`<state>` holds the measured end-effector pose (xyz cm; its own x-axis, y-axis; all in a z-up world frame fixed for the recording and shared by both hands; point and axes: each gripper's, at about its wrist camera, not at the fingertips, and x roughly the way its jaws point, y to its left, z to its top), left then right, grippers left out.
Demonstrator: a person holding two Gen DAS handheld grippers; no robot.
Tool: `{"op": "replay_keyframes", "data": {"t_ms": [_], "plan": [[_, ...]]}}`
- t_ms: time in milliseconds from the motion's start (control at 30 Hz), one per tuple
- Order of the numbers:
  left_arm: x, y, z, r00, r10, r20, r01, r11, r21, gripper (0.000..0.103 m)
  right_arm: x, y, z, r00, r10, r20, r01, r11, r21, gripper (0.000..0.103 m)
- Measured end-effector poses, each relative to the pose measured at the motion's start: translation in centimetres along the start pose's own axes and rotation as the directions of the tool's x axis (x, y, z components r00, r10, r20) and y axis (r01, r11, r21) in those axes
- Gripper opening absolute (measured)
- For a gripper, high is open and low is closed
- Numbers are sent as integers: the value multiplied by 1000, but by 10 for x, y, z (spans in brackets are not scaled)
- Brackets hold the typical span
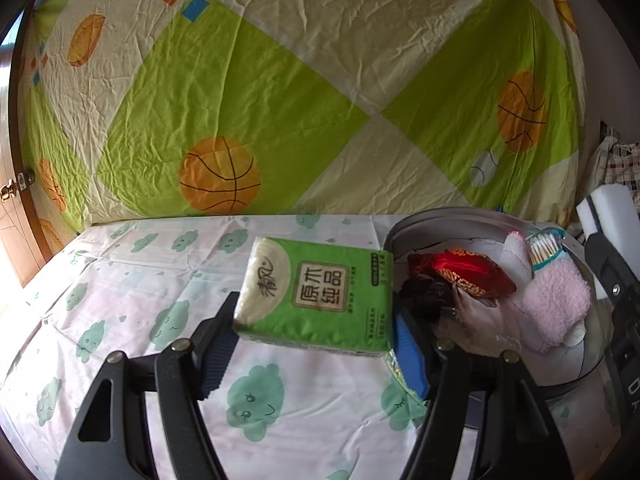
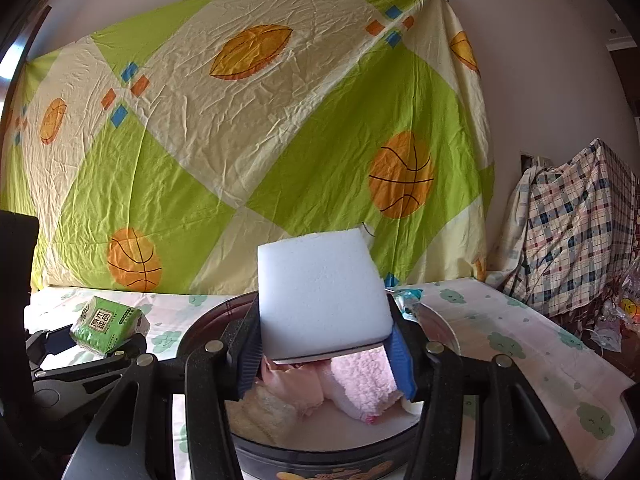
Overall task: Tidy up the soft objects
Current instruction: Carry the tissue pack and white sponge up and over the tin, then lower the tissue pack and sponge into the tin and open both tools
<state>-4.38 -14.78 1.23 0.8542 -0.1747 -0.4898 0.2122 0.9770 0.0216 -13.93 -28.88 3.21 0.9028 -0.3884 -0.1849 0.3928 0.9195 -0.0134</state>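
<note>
The left gripper (image 1: 316,320) squeezes a green pack of tissues (image 1: 316,294) between its two pads. In the left view the pack sits in the middle of the frame, lifted a little above the worktop (image 1: 120,280), just to the left of the round tin (image 1: 420,220).

The right gripper (image 2: 324,344) squeezes a white sponge (image 2: 320,300). In the right view the sponge fills the middle of the frame and hangs over the open tin (image 2: 208,320).

Some soft things already lie in the tin: a fluffy pink sock (image 1: 556,300), a red pouch (image 1: 460,270), something dark (image 1: 424,296), and a bundle of cotton swabs (image 1: 544,248) at the back. So part of the job looks done. The sponge and the tissues look like the last two things to go in, since no other loose things show on the worktop.

The sponge seems close to its drop spot. The tissues are just beside the rim and need to go up and over it.

The two grippers are near each other, so they could bump over the tin. The things already in the tin take up room too.

Behind the worktop hangs a big green and cream sheet (image 2: 240,140) with orange balls on it. At the right edge of the right view a checked cloth (image 2: 568,232) covers something.
</note>
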Motion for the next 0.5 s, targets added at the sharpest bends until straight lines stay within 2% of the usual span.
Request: {"op": "replay_keyframes", "data": {"t_ms": [500], "plan": [[12,-57,12,997,-83,-2,83,996,37,70,17,-38,6,998,-70,7,70,997,16,56]]}}
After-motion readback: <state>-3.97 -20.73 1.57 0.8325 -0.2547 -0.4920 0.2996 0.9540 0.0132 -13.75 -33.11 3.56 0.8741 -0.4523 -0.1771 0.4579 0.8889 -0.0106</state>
